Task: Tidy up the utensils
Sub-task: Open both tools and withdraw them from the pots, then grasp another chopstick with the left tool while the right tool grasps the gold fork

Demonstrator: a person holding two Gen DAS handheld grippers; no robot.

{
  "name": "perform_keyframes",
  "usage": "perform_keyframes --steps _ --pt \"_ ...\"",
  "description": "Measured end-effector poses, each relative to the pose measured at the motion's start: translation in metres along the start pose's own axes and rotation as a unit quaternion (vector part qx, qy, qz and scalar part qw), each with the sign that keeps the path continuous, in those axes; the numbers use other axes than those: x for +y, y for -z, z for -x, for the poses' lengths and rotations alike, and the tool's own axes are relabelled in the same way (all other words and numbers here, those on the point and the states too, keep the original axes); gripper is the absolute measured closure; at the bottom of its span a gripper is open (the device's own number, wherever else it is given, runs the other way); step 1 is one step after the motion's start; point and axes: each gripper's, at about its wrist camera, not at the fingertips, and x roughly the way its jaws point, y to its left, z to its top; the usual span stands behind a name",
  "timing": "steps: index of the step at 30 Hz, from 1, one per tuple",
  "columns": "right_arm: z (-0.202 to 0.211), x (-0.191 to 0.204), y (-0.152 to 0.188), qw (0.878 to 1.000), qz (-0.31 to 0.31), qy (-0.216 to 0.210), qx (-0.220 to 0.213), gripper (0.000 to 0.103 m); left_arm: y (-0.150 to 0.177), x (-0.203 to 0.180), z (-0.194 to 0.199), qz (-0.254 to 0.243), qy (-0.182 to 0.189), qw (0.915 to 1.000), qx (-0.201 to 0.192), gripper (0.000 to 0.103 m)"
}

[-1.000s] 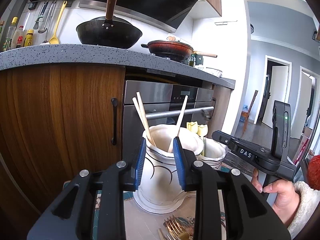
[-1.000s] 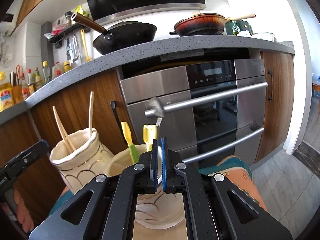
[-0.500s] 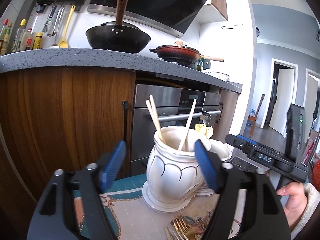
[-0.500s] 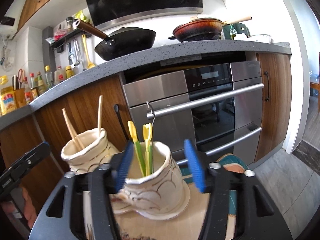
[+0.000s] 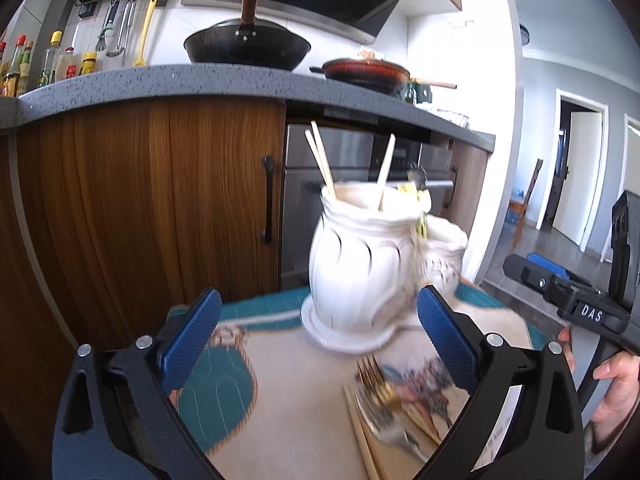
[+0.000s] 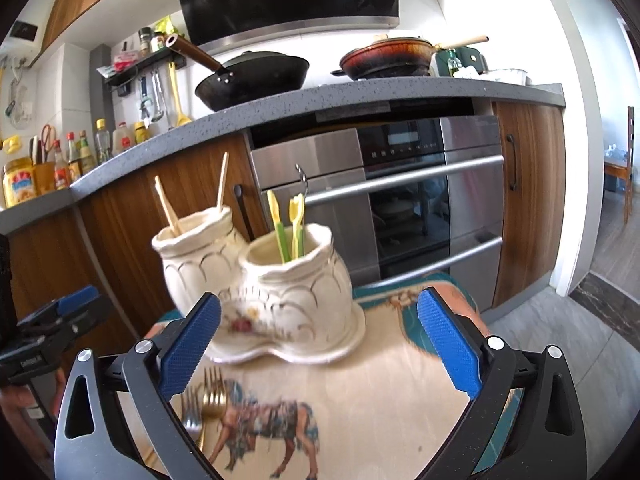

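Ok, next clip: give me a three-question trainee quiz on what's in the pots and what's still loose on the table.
1. True or false: the left-hand pot holds chopsticks.
2. What colour are the utensils standing in the right-hand pot?
A. red
B. yellow-green
C. black
3. Which metal utensils still lie loose on the printed cloth, near the left hand-held gripper?

Key
1. True
2. B
3. Forks, beside more chopsticks.
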Motion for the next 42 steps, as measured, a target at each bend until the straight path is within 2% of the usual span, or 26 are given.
perform_keyframes --steps 7,13,16,19,26,31,42 --pt "0.011 0.006 0.011 1.0 0.003 -0.003 0.009 0.005 0.014 -0.007 0.016 -0.006 -0.001 0.9988 0.048 0.006" --pt "0.023 0.014 0.015 0.999 0.032 0.015 -0.002 0.005 0.024 -0.007 0.028 -0.007 -0.011 0.9969 0.078 0.006" --pt "0.023 0.015 0.018 0.999 0.033 0.004 0.011 0.005 0.03 -0.008 0.027 -0.012 -0.028 0.9946 0.1 0.006" --pt "0.024 0.018 0.019 0.999 0.039 0.001 0.017 0.005 0.037 -0.011 0.024 -0.018 -0.027 0.9917 0.124 0.006" --pt "0.025 0.024 0.024 0.998 0.054 -0.011 0.03 0.005 0.059 -0.02 0.007 -0.047 -0.028 0.9736 0.221 0.006" --pt "0.026 0.024 0.023 0.998 0.055 -0.017 0.033 0.005 0.067 -0.019 0.005 -0.055 -0.037 0.9645 0.256 0.007" --pt "0.025 0.021 0.023 0.997 0.05 -0.022 0.046 0.005 0.08 -0.033 -0.001 -0.098 -0.035 0.9432 0.316 0.04"
